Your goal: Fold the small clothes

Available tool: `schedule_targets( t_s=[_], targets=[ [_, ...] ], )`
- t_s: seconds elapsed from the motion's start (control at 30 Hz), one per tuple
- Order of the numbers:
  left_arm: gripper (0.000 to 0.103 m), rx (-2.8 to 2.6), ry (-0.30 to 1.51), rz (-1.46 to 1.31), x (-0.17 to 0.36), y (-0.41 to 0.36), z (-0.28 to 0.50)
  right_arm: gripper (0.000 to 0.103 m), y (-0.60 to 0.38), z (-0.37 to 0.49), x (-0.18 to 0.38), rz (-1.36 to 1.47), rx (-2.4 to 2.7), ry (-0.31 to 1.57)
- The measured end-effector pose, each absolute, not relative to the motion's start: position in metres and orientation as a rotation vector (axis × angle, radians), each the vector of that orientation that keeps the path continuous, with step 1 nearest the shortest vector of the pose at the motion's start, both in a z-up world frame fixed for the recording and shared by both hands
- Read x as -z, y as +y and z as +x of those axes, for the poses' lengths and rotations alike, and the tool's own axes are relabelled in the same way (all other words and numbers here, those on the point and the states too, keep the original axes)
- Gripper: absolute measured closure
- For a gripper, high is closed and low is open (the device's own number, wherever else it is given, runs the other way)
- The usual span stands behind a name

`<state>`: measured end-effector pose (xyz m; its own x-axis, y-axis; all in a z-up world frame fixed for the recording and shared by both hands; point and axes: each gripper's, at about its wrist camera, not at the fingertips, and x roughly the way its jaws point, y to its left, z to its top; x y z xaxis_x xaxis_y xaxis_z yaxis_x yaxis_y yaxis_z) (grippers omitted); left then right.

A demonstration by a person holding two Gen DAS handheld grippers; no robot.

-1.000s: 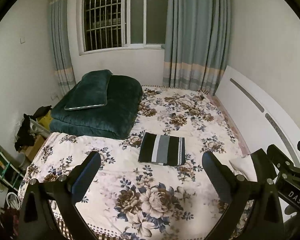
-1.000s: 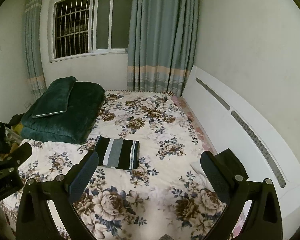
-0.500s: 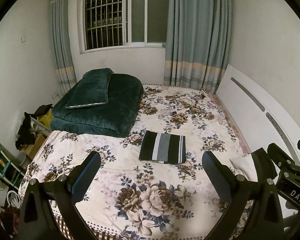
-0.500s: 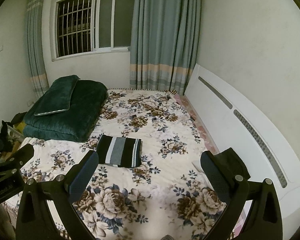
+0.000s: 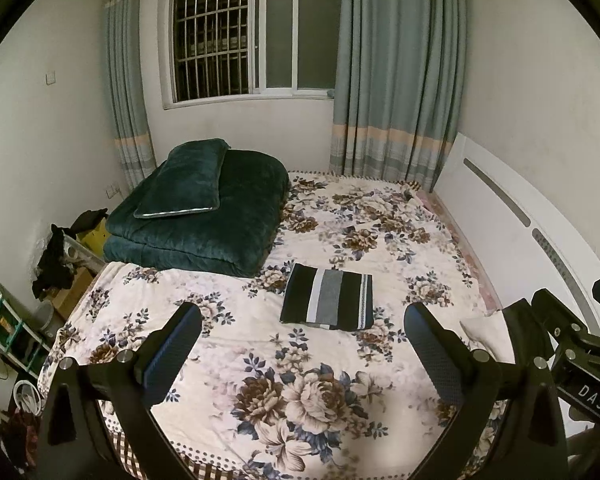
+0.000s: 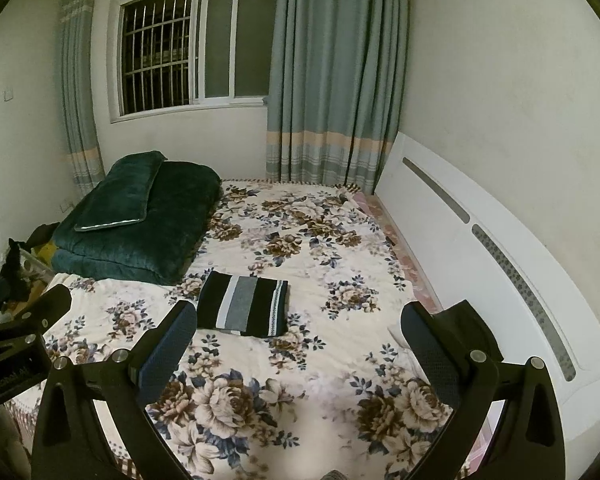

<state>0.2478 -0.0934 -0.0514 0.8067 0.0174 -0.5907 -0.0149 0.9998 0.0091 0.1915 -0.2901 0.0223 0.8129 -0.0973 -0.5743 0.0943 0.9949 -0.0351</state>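
Observation:
A small garment with black, white and grey stripes [image 5: 327, 299] lies folded into a neat rectangle on the floral bedspread [image 5: 300, 392], mid bed. It also shows in the right wrist view [image 6: 244, 303]. My left gripper [image 5: 302, 350] is open and empty, held above the bed's near edge, well short of the garment. My right gripper [image 6: 298, 346] is open and empty too, just right of the left one, whose body shows at the left edge of its view [image 6: 16, 344].
A folded dark green quilt [image 5: 204, 228] with a pillow on top fills the far left of the bed. A white headboard [image 5: 512, 216] runs along the right side. Clutter and a shelf [image 5: 4, 328] stand on the floor left. Curtains and a window are behind.
Both grippers have drawn back and up a little from the bed; the folded garment looks slightly farther off. Nothing on the bed has moved.

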Motion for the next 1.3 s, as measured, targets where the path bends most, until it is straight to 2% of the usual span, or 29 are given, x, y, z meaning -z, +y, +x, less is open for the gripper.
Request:
schedule_targets(
  t_s=[1.3],
  targets=[
    [0.000,-0.036,0.608,0.000,0.033,-0.088,0.241,0.000,-0.282,0.197,-0.023,0.003,0.094,0.610]
  ],
)
